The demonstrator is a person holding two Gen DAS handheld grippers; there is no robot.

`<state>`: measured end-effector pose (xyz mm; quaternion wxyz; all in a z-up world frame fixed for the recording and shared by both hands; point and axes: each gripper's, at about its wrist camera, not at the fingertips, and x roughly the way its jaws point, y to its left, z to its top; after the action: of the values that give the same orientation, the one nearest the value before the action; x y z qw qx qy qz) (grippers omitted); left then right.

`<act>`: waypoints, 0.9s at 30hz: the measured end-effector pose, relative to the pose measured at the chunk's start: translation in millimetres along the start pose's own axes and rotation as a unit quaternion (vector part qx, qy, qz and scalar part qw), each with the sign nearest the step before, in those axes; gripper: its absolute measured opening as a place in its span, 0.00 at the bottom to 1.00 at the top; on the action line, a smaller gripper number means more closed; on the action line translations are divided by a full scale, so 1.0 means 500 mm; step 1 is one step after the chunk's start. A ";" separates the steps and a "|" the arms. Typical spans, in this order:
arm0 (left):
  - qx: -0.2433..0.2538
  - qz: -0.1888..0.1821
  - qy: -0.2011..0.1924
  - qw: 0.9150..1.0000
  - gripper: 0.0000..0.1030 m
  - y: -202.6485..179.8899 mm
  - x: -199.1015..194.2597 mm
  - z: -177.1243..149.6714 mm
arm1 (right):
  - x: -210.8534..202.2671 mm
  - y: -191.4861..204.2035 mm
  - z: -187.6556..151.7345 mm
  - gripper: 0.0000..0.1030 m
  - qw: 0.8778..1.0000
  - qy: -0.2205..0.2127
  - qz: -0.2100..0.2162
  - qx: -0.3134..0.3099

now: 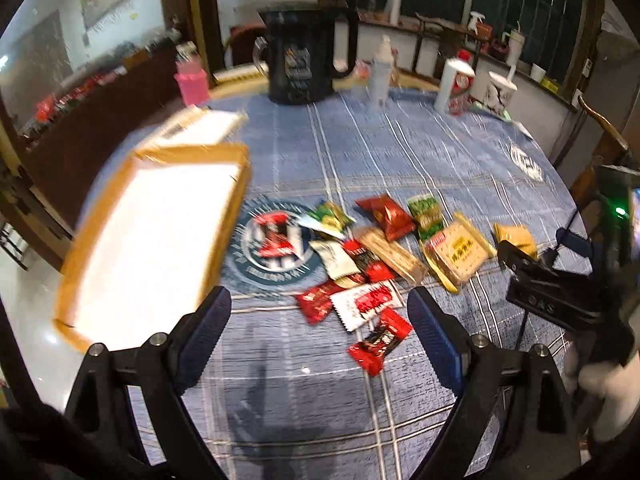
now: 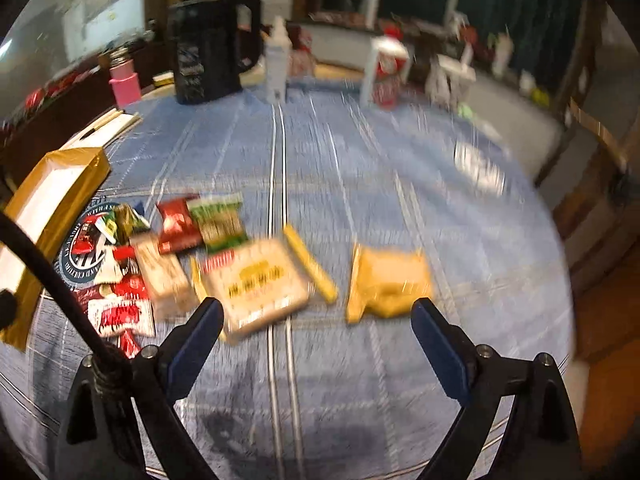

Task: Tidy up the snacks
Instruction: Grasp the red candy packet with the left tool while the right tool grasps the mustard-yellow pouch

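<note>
On a round table under a blue plaid cloth (image 1: 400, 152), a scatter of snack packets (image 1: 360, 256) lies loose near the middle, some overlapping: red wrappers, green ones, a white-and-red packet, and a long pale bar. A clear-wrapped cracker pack (image 2: 260, 280) with yellow edges sits at the right of the heap, and a yellow packet (image 2: 386, 280) lies apart from it, further right. One red-and-black candy (image 1: 378, 340) rests alone at the near edge of the group.

Left of the snacks stands a shallow tray (image 1: 100, 312) with a gold rim and a white floor, nothing visible inside it; its near corner overhangs the table edge in the left wrist view.

The left gripper (image 1: 318, 322) hovers above the cloth just short of the heap, jaws spread wide and holding nothing. The right gripper (image 2: 316, 328) hangs over the cracker pack and the yellow packet, jaws likewise parted and bare; its view is blurred. It also shows at the right edge of the left wrist view, close to the yellow packet.

Farther back on the table stand a black kettle (image 1: 306, 52), a pink bottle (image 1: 193, 80), a white bottle (image 1: 381, 68), a white-and-red canister (image 1: 454, 84) and a paper cup (image 1: 498, 90). A wooden chair (image 1: 600, 140) stands at the right, with cluttered shelves behind.
</note>
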<state>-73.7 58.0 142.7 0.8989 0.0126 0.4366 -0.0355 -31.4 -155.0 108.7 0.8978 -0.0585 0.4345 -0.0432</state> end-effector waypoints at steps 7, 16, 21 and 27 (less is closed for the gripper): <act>0.042 -0.003 -0.002 0.999 0.90 -0.047 0.023 0.035 | 0.002 -0.043 0.005 0.92 0.999 -0.011 0.022 0.027; 0.048 -0.089 0.012 0.995 0.89 -0.090 0.129 0.098 | 0.071 -0.149 -0.064 0.82 0.987 0.011 0.112 0.115; 0.064 -0.107 0.025 0.992 0.86 -0.108 0.179 0.124 | 0.068 -0.168 -0.025 0.81 0.992 -0.004 0.096 0.081; 0.019 -0.116 0.065 0.991 0.85 -0.103 0.269 0.137 | 0.137 -0.171 -0.001 0.81 0.992 0.039 0.082 0.084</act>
<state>59.3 -4.3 79.7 0.8579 -0.0183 0.4920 -0.1468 8.5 -248.4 67.5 0.8825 0.0546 0.4671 -0.0086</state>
